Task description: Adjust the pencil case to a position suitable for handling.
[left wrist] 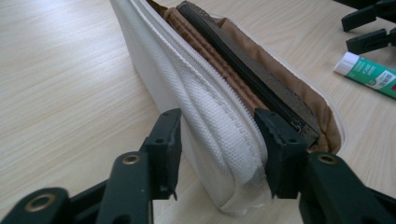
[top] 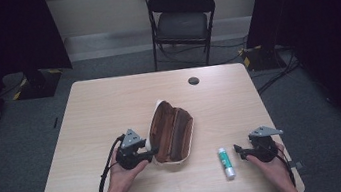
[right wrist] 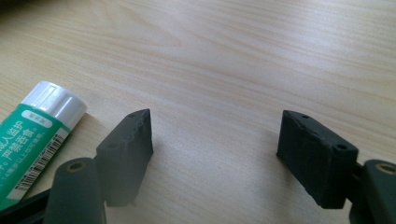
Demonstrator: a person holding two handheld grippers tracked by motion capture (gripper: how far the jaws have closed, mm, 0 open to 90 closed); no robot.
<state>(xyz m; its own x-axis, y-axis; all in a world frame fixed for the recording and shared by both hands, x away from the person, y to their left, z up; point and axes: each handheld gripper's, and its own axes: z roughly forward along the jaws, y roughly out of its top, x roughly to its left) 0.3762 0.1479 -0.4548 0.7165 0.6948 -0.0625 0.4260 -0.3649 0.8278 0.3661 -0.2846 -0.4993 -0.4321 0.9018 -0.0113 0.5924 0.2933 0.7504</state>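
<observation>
A white pencil case [top: 171, 131] with a brown lining lies open at the middle of the table. In the left gripper view its white side wall [left wrist: 205, 107] stands between my two black jaws, and both pads touch the fabric near the case's near end. My left gripper [top: 152, 152] is at the case's left side and is shut on that wall [left wrist: 219, 135]. A green and white glue stick [top: 226, 163] lies to the right of the case. My right gripper [top: 239, 149] rests just right of the glue stick [right wrist: 32, 140], open [right wrist: 215, 135], with bare wood between the jaws.
The wooden table [top: 110, 109] has a round cable hole [top: 193, 80] near its far edge. A black folding chair [top: 182, 21] stands behind the table. In the left gripper view the right gripper's jaws [left wrist: 369, 28] show beyond the glue stick [left wrist: 369, 74].
</observation>
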